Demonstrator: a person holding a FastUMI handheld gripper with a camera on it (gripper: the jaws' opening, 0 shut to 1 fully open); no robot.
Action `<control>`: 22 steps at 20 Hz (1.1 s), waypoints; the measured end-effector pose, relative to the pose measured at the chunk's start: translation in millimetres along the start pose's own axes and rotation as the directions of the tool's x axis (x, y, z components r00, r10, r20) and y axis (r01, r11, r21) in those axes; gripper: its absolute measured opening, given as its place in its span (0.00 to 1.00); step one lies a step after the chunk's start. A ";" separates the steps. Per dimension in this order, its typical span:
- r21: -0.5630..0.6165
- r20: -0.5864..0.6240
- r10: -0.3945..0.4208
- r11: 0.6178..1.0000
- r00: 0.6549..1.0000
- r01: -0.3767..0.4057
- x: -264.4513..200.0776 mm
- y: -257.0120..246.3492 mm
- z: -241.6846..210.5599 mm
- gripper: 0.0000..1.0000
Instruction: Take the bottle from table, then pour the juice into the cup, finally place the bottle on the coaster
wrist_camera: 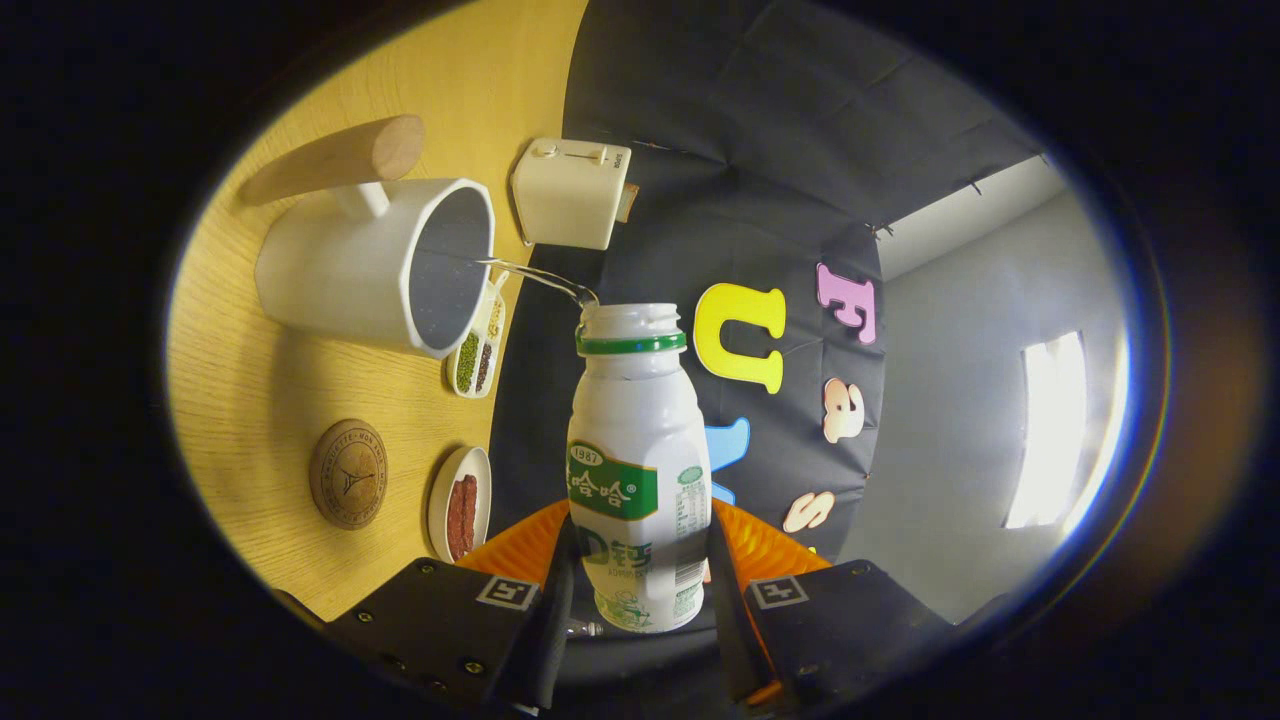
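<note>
Clamped in our tool (640,590), the bottle (638,460) streams juice into the cup (385,265); next we level it and carry it to the coaster (348,473) near the desk's (250,400) edge.

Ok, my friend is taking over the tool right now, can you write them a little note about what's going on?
Tool: shut on the bottle, both fingers pressing its sides, bottle tipped over for pouring.
Pour: a thin clear stream runs from the open bottle mouth into the white cup with the wooden handle, which stands on the wooden table.
Coaster: round, wooden, bare, on the table beside a small dish of red food.
Done: bottle picked up, pouring under way.
Left: finish the pour, bring the bottle upright, set it on the coaster, let go.
</note>
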State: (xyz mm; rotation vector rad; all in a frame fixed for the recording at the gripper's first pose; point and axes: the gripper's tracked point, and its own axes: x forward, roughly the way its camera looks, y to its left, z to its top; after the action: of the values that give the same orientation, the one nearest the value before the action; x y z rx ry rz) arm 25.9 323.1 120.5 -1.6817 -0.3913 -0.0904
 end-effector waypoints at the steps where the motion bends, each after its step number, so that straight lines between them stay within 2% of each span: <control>1: -0.003 0.000 -0.001 1.000 1.000 0.001 0.0 -0.1 0.1 0.62; 22: -0.110 0.026 -0.029 0.993 0.999 0.031 1.2 -5.1 3.3 0.62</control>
State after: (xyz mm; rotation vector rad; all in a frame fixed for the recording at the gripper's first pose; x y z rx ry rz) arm 24.9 327.1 125.1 -1.7871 -0.4364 -0.1157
